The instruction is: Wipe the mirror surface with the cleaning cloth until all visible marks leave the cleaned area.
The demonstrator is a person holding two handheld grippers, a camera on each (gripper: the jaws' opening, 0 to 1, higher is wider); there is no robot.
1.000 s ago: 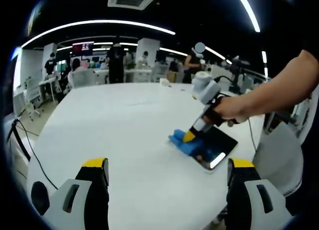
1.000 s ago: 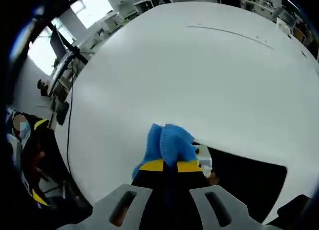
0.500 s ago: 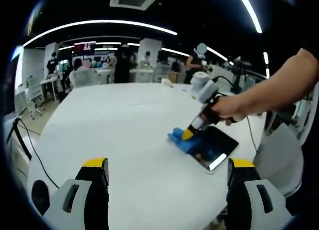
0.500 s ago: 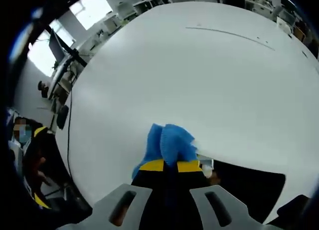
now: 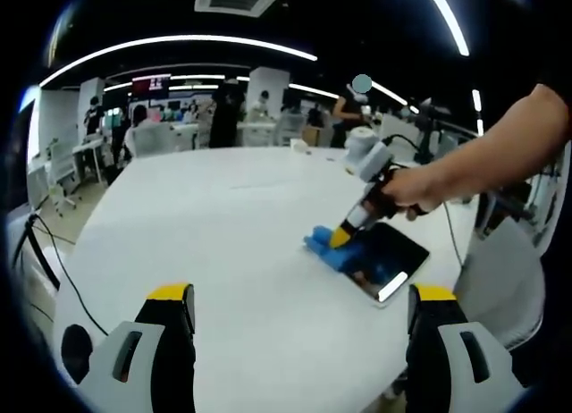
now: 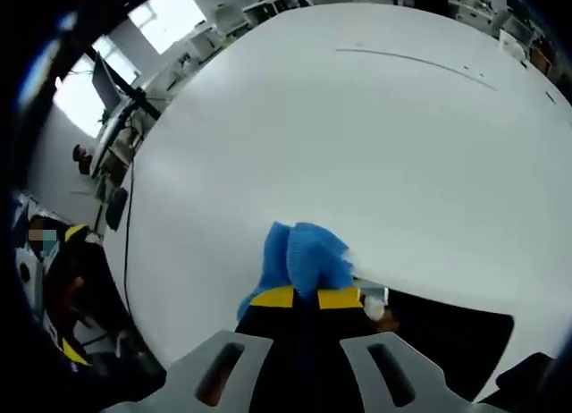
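A dark rectangular mirror (image 5: 384, 261) lies flat on the white table (image 5: 206, 234), towards its right edge. A blue cleaning cloth (image 5: 326, 249) rests on the mirror's left end. My right gripper (image 5: 340, 240), held by a person's hand, is shut on the cloth and presses it down. In the right gripper view the blue cloth (image 6: 304, 257) bunches out past the closed yellow-tipped jaws of my right gripper (image 6: 307, 297), with the dark mirror (image 6: 447, 328) to the right. My left gripper (image 5: 299, 297) hovers open over the table's near edge, well short of the mirror.
The white table (image 6: 357, 127) is broad and round-edged. Office desks, chairs and people stand beyond its far side (image 5: 179, 118). A black cable (image 5: 45, 261) hangs off the left edge. A person's arm (image 5: 483, 158) reaches in from the right.
The right gripper and cloth have shifted slightly along the mirror's left end. The left gripper stays still and open.
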